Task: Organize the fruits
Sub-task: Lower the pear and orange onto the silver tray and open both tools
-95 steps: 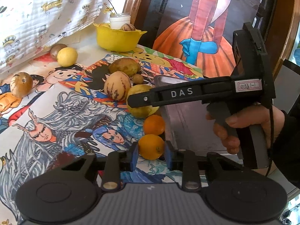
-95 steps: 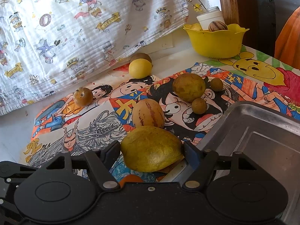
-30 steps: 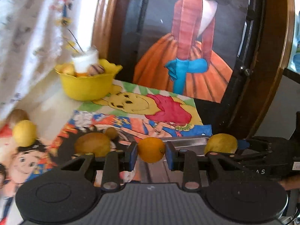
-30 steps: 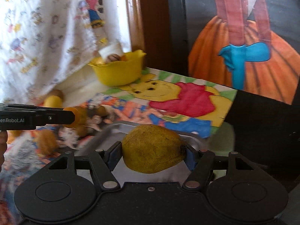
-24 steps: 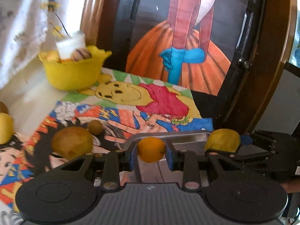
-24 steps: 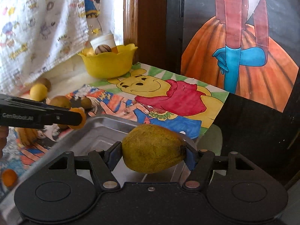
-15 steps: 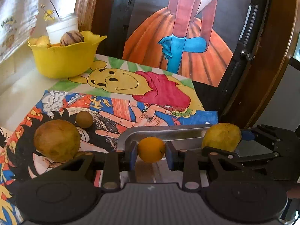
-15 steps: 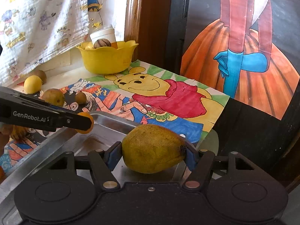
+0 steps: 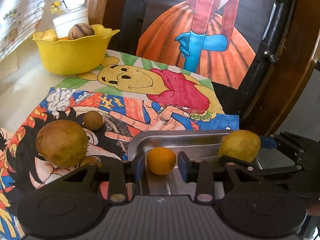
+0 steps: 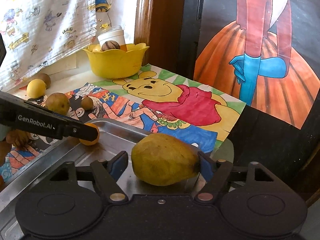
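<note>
Fruit set down in the metal tray by both grippers

Cartoon drawings [image 9: 124, 76] cover the table. At far left in the right wrist view a yellow lemon [image 10: 36, 88] lies in front of a brown fruit [image 10: 44, 78], near the printed cloth [image 10: 46, 18]. Next come a large brownish-yellow fruit [image 9: 61, 143] and a small brown ball-shaped fruit [image 9: 92, 120] just beside it, both on the drawings. Behind them stands a yellow bowl [image 9: 73, 55] holding a striped fruit [image 9: 81, 31] and a white jar [image 9: 71, 21].

Further right, the left gripper [image 9: 161, 165] reaches over the near corner of the metal tray [image 9: 180, 139]. Its jaws are opening, and the orange [image 9: 161, 160] sits between them with a gap on each side, resting in the tray.

To the right, the right gripper [image 10: 163, 165] is also over the tray. Its jaws are opening around the green-yellow mango [image 10: 165, 159], which lies on the tray floor; the left pad stands clear of it, while the right pad is at its stem end, contact unclear.
</note>
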### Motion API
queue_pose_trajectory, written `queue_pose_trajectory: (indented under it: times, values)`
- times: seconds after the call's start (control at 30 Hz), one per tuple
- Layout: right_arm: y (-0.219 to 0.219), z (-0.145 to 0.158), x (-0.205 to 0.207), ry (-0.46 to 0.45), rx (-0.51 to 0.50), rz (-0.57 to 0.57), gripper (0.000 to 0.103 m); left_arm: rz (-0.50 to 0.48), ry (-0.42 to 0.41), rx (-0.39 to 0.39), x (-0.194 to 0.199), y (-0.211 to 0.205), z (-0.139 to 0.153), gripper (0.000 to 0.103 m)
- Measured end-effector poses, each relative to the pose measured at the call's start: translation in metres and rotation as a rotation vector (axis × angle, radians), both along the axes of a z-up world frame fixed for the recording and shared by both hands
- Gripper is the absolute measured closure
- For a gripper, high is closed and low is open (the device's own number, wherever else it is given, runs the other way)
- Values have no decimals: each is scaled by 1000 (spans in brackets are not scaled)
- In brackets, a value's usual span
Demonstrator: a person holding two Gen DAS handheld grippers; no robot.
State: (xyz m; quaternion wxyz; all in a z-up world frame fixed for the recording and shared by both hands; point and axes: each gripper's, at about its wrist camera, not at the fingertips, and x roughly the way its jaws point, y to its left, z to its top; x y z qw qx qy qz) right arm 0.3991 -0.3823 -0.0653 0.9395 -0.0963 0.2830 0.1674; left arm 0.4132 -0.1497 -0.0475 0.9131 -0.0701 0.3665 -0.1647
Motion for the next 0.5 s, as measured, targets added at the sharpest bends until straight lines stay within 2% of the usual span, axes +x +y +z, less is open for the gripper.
queue_pose_trajectory:
  times: [0.1,0.2,0.27,0.4,0.47,0.5]
  values:
    - [-2,2,-6,1,4,-1,23,16,4,-11,-4,1,3,55]
    - [-3,5,-14,-6,8,6,16,39,-5,-8,-11,2,9,44]
    - [-3,8,-22,-16,16,11,13,59,-4,-8,-16,4,15,29]
    - [-3,16,-39,-22,42,17,6,100,-28,-8,-30,9,29,16]
    - [-1,19,-49,-28,45,23,4,116,-48,2,-40,12,37,5]
    - [-1,21,-54,-29,48,24,3,128,-60,7,-46,13,41,3]
